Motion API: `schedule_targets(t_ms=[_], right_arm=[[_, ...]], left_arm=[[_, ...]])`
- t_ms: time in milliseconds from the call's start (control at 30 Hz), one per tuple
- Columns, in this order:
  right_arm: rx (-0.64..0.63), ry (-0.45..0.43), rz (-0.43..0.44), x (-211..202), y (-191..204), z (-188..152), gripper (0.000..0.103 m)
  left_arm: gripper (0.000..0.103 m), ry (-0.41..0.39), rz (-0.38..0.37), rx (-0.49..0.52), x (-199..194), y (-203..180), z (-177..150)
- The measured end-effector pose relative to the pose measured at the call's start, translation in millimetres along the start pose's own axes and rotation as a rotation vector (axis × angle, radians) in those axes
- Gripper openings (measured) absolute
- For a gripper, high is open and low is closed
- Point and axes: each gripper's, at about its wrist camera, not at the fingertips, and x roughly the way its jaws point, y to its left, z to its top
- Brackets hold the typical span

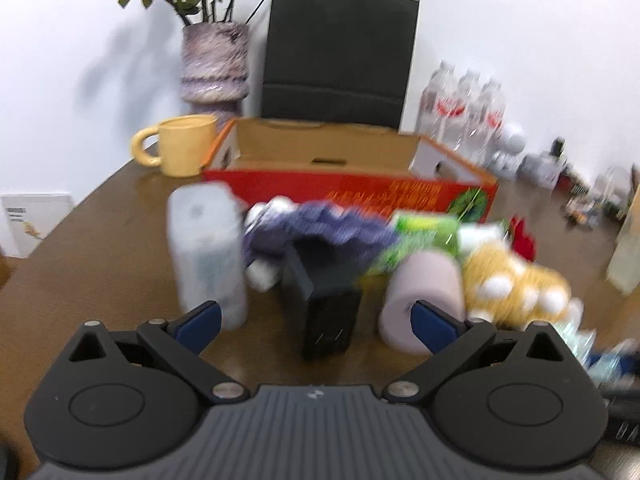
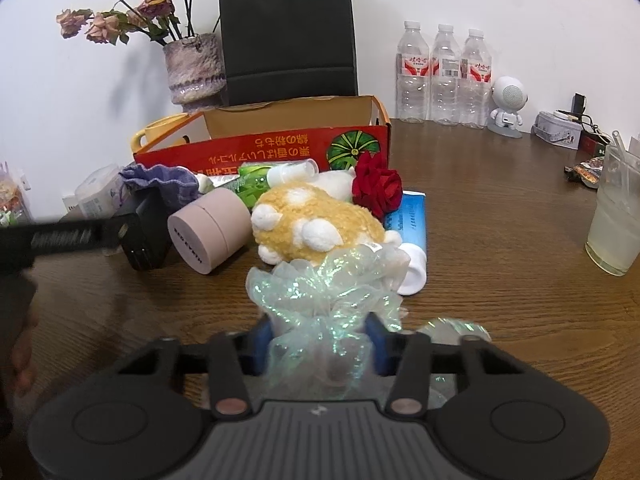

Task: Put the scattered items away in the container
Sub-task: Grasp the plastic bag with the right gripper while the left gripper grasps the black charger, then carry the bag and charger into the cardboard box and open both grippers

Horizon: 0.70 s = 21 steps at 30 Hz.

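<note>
The red cardboard box [image 1: 348, 190] [image 2: 260, 152] stands open-topped at the back of the brown table. In front of it lies a pile: a black charger block [image 1: 326, 320], a pink cylinder [image 1: 424, 300] [image 2: 208, 232], a white bottle [image 1: 206, 252], a purple knitted cloth [image 1: 320, 232], a yellow plush toy [image 2: 316, 220], a red rose [image 2: 378, 188] and a blue tube [image 2: 410, 232]. My left gripper [image 1: 318, 322] is open, its blue pads wide on either side of the charger block without touching it. My right gripper [image 2: 319, 342] is shut on a crinkly iridescent mesh bundle [image 2: 320, 292].
A yellow mug [image 1: 180, 144] sits left of the box, with a vase of dried roses [image 2: 194, 68] and a black paper bag [image 2: 288, 36] behind. Three water bottles [image 2: 444, 76] and a white figurine [image 2: 508, 106] line the wall. A glass of pale drink [image 2: 614, 216] stands far right.
</note>
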Motion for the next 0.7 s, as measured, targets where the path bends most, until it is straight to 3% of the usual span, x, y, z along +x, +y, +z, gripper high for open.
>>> schedule_targets(t_ms=[67, 133, 200, 267, 433, 700], right_arm=[[0.000, -0.003, 0.004, -1, -1, 1, 0.029], [0.003, -0.009, 0.009, -3, -4, 3, 0.023], [0.008, -0.010, 0.013, -3, -7, 4, 0.021], [0.015, -0.013, 0.018, -4, -9, 5, 0.018], [0.016, -0.041, 0.039, -13, -8, 5, 0.016], [0.017, -0.137, 0.077, -46, -9, 14, 0.015]], left_arm=[[0.097, 0.005, -0.028, -0.012, 7, 0, 7], [0.081, 0.024, -0.035, -0.037, 13, 3, 9], [0.057, 0.044, -0.043, -0.062, 19, 5, 11], [0.043, 0.055, -0.031, -0.081, 22, 9, 9], [0.031, 0.040, 0.004, -0.063, 11, 12, 3], [0.031, 0.051, -0.036, -0.084, -24, 16, -13]])
